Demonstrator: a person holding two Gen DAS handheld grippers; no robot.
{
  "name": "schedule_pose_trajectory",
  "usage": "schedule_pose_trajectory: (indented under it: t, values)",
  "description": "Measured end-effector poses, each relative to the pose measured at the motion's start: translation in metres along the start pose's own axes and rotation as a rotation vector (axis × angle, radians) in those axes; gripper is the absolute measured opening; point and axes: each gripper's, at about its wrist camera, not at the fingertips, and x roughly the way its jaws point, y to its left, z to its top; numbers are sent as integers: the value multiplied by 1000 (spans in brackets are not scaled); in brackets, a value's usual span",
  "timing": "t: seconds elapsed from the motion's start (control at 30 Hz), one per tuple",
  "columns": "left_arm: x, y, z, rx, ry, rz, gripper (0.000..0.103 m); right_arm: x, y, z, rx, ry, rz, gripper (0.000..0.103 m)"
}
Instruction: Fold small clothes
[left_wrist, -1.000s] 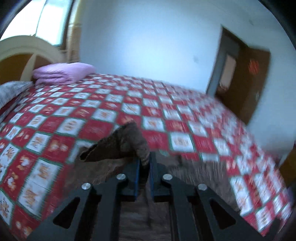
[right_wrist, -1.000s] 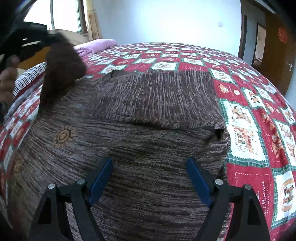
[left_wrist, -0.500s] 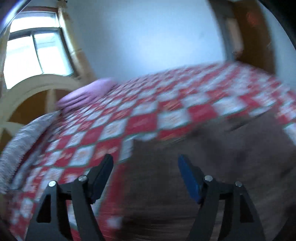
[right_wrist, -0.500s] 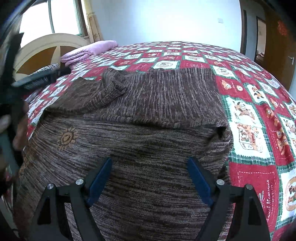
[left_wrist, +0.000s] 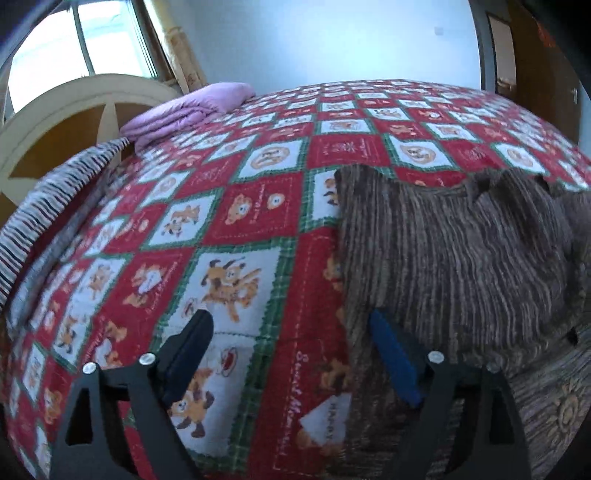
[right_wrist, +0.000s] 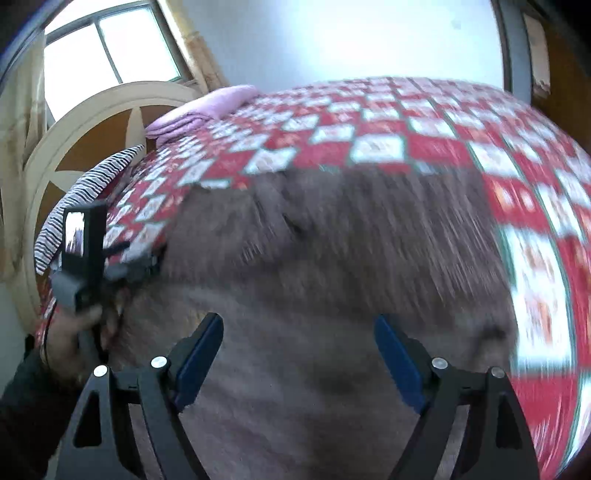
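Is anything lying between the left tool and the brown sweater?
Nothing visible. The left tool, its jaws opening and holding nothing, hangs at the brown sweater's left edge; one finger already overlaps the knit, with only the patterned bedspread under the other.

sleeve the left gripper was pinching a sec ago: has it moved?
Yes. The sleeve was held up off the sweater; now it lies folded flat across it, off the red quilt. The left gripper is opening, nothing between its jaws.
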Motion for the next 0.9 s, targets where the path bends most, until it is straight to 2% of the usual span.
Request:
schedule_pose_trajectory:
  t: [0.1, 0.2, 0.23, 0.27, 0.37, 0.43, 0.5, 0.53, 0.57, 0.6, 0.63, 0.7, 0.77, 0.9]
  values:
    - [0, -1, -3, 10, 7, 1, 90, 32, 8, 28, 13, 9, -1, 70]
    - [-4, -4, -8, 44, -6, 23, 90, 61, 12, 38, 0, 49, -62, 42]
    - [-4, -2, -8, 40, -5, 22, 92, 66, 10, 34, 20, 66, -64, 27]
    - [-4, 0, -8, 28, -1, 13, 92, 67, 9, 29, 31, 88, -56, 25]
    - [-1, 10, -8, -18, 13, -36, 93, 59, 12, 2, -2, 160, -49, 25]
    - [1, 16, -8, -45, 20, -59, 96, 45, 16, -6, -43, 172, -38, 25]
    - [4, 20, -9, -73, 30, -86, 96, 35, 13, -3, -20, 167, 15, 25]
    - [4, 22, -9, -83, 33, -98, 97, 30, 9, 6, -7, 132, 36, 25]
    - [5, 23, -9, -92, 37, -107, 97, 29, 7, 15, -9, 108, 19, 31]
    - [5, 23, -10, -96, 39, -114, 97, 30, 5, 23, -6, 94, 4, 40]
    - [5, 23, -10, -98, 39, -118, 97, 36, -1, 37, 19, 74, -1, 61]
    - [6, 24, -10, -105, 41, -128, 97, 49, -4, 56, 48, 62, 21, 63]
    - [7, 26, -10, -116, 45, -135, 99, 71, -4, 78, 55, 60, 4, 63]
    - [8, 27, -11, -125, 46, -144, 99, 113, -5, 99, 104, 87, 22, 63]
